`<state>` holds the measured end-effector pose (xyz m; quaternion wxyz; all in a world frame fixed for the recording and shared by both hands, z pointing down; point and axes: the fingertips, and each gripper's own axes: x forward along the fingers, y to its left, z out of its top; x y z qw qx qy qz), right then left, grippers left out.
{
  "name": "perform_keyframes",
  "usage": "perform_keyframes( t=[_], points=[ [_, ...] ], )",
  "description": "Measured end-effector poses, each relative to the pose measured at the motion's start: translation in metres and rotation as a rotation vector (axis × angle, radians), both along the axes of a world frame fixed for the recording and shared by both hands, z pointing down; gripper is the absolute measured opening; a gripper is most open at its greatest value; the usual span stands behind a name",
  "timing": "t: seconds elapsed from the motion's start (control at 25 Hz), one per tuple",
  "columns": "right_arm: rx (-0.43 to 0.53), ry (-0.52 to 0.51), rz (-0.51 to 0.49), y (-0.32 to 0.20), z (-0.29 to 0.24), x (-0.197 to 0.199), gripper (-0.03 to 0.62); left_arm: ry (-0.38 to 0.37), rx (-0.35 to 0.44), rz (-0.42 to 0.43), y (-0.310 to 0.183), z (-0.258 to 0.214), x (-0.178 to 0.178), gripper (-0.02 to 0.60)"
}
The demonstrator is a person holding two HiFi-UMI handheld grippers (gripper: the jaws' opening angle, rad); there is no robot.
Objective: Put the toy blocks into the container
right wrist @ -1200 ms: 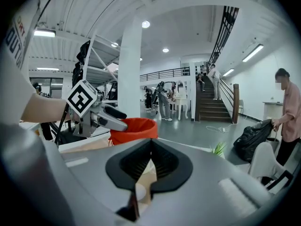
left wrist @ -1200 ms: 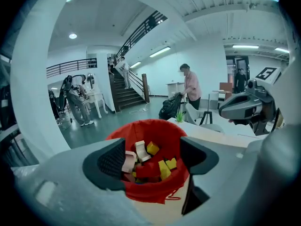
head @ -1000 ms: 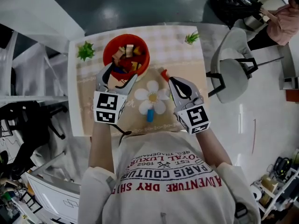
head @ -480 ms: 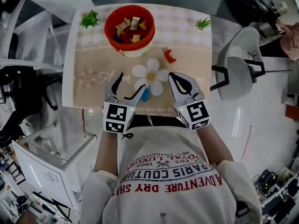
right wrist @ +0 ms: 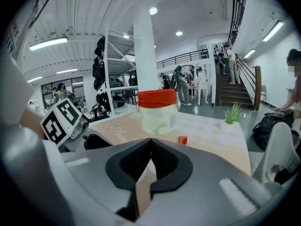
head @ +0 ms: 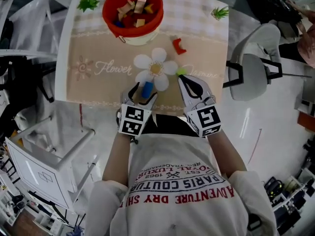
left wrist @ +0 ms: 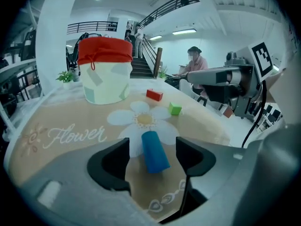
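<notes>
Down from the container (head: 105,13) drops the left gripper (head: 142,90), jaws narrowing astride the blue cylinder (head: 146,88), lengthwise between them, ungripped; right gripper (head: 185,80) clenched, empty.

- Left claw (head: 142,93), right claw (head: 183,80): grey moulded bodies, black curved jaw pads.
- Each bears a white cube (head: 134,120) with black square markers.
- Thin black cable (left wrist: 254,122) off right claw.
- White long-sleeved shirt (head: 182,181), red and dark lettering.

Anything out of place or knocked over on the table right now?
Nothing spilled or damaged. Three blocks lie loose on the mat outside the red container: a blue cylinder on its side near the front edge, a red block and a green cube.
</notes>
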<state>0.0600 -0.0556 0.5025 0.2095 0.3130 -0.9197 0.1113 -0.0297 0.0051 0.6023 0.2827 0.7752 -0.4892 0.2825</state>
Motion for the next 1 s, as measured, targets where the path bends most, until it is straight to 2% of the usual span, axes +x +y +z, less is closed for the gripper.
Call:
perform_keyframes(
  t=[0.12,0.16,0.28,0.48,0.68,1.0],
  points=[
    [-0.019,0.012,-0.005,0.004,0.009,0.003,0.002,-0.016,-0.028,-0.023,0.004,0.018,-0.001,0.252],
    [-0.019,0.018,-0.008,0.005,0.011,0.003,0.002,-0.026,-0.032,-0.029,0.004,0.02,-0.002,0.257],
    [-0.013,0.034,-0.011,0.004,0.014,0.006,0.002,-0.074,-0.047,-0.011,0.007,0.023,-0.005,0.167],
    [0.005,0.024,0.003,-0.005,0.002,0.003,0.002,-0.075,-0.05,0.027,0.007,0.014,-0.009,0.163],
    [0.034,-0.008,0.03,-0.019,-0.019,-0.007,0.002,-0.065,0.039,0.033,-0.017,-0.025,-0.024,0.161],
    [0.114,-0.038,0.067,-0.041,-0.064,-0.023,0.002,-0.049,0.281,0.045,-0.077,-0.129,-0.05,0.163]
  ],
)
